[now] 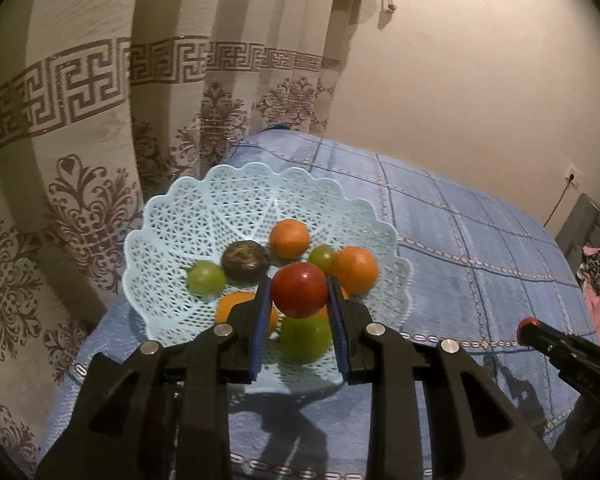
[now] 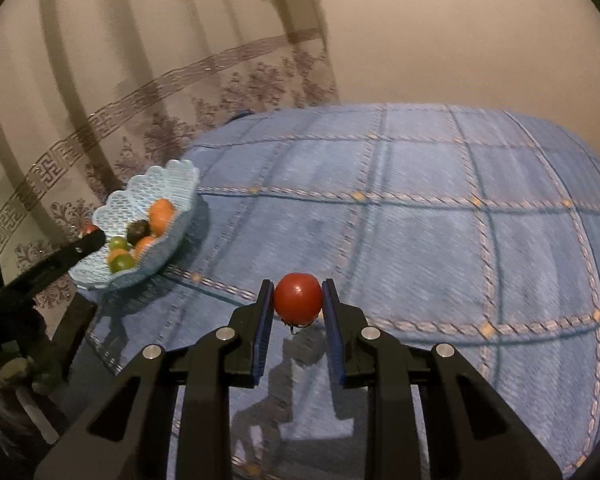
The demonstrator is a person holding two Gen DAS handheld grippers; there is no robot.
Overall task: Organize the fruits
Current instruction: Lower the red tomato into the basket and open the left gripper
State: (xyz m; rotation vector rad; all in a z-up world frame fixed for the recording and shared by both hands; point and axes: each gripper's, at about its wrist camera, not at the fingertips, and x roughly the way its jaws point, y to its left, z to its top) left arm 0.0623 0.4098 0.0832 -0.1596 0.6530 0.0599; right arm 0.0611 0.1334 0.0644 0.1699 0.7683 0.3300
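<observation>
Claws [image 1: 299,288] [image 2: 298,296] pinch 2 tomatoes [image 1: 299,290] [image 2: 298,298].

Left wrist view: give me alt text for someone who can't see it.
The left gripper holds a red tomato between its blue pads, above a pale blue lattice basket on a blue checked tablecloth. The basket holds oranges, green fruits and one dark fruit. A patterned curtain hangs behind, and the right gripper's tip shows at right.
</observation>
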